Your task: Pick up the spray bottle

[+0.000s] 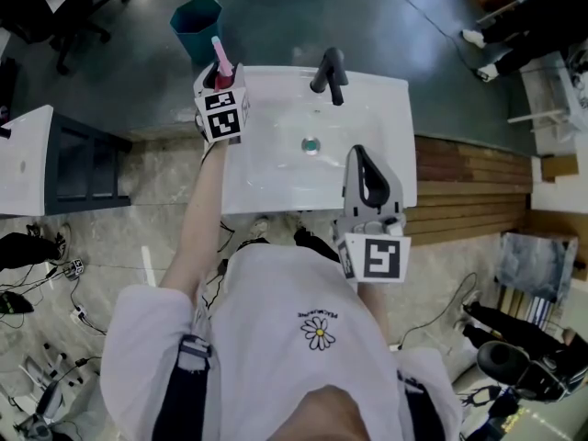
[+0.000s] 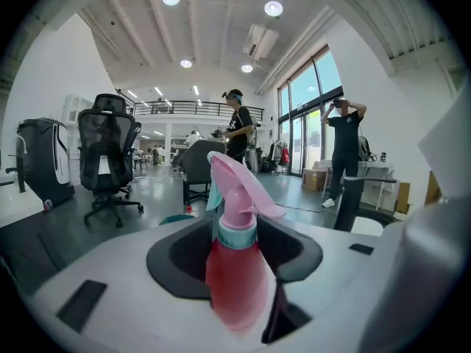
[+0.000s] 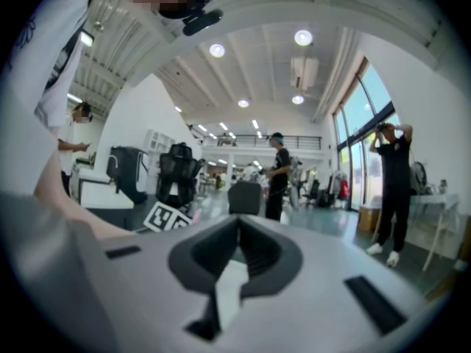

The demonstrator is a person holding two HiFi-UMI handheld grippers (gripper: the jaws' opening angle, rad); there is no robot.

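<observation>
A pink spray bottle (image 1: pixel 221 59) with a teal collar stands upright at the far left corner of the white sink (image 1: pixel 386 99). My left gripper (image 1: pixel 223 79) is there, and its jaws close on the bottle's red-pink body (image 2: pixel 237 278) from both sides; the pink trigger head rises above them. My right gripper (image 1: pixel 359 152) hovers over the sink's near right part, well apart from the bottle. Its jaws meet at the tips (image 3: pixel 237 223) with nothing between them.
A black faucet (image 1: pixel 329 73) stands at the sink's far edge, with the drain (image 1: pixel 310 144) in the basin's middle. A teal bin (image 1: pixel 196 26) is on the floor behind the sink. Wooden decking (image 1: pixel 469 186) lies to the right, a white cabinet (image 1: pixel 23 159) to the left.
</observation>
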